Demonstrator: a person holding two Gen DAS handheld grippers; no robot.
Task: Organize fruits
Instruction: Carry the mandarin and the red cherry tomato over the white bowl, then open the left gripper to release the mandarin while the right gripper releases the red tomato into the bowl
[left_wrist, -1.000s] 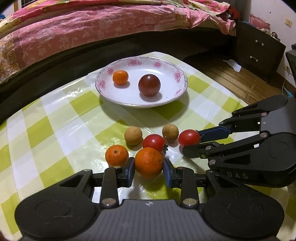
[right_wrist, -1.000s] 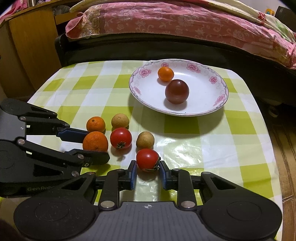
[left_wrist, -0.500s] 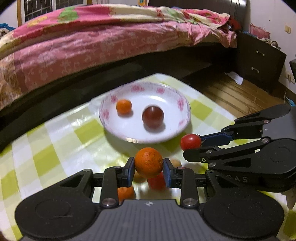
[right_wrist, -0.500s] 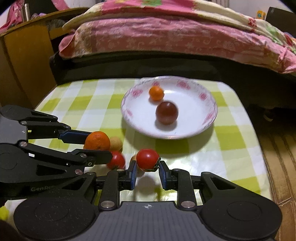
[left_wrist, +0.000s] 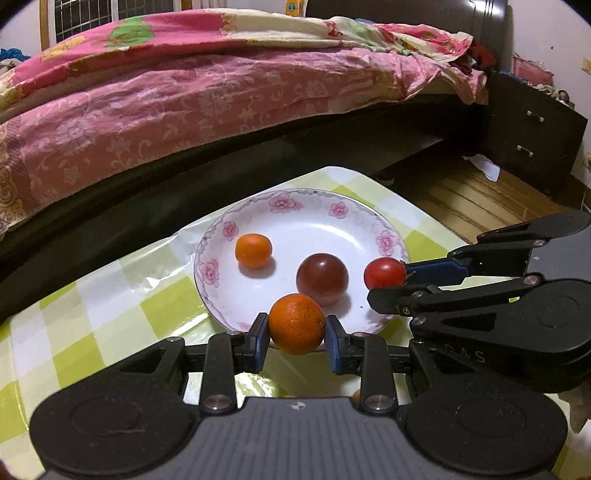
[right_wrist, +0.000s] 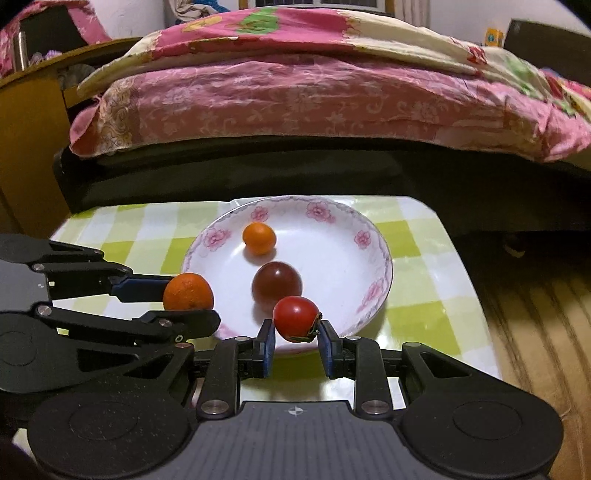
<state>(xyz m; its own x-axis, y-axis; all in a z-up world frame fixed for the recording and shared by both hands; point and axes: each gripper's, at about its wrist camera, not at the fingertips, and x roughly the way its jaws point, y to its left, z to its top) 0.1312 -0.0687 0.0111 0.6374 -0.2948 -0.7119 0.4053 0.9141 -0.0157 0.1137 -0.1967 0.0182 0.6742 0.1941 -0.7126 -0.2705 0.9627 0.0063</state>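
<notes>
Left gripper (left_wrist: 296, 336) clamps orange (left_wrist: 296, 323), right gripper (right_wrist: 296, 341) clamps red tomato (right_wrist: 296, 319); both held over plate (right_wrist: 382, 254) near rim (likely for drop beside small orange (left_wrist: 253, 250), dark tomato (left_wrist: 322, 279)).

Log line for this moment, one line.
left gripper: shut on orange | right gripper: shut on red tomato | both at plate near rim | plate holds small orange, dark tomato

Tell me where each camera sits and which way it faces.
Left wrist: on the left claw, looking down its fingers at the flowered white plate; claw clamps a round orange; right claw shows.
Right wrist: on the right claw, facing the plate; clamps a red tomato.
Shared: plate, pink bedspread.
</notes>
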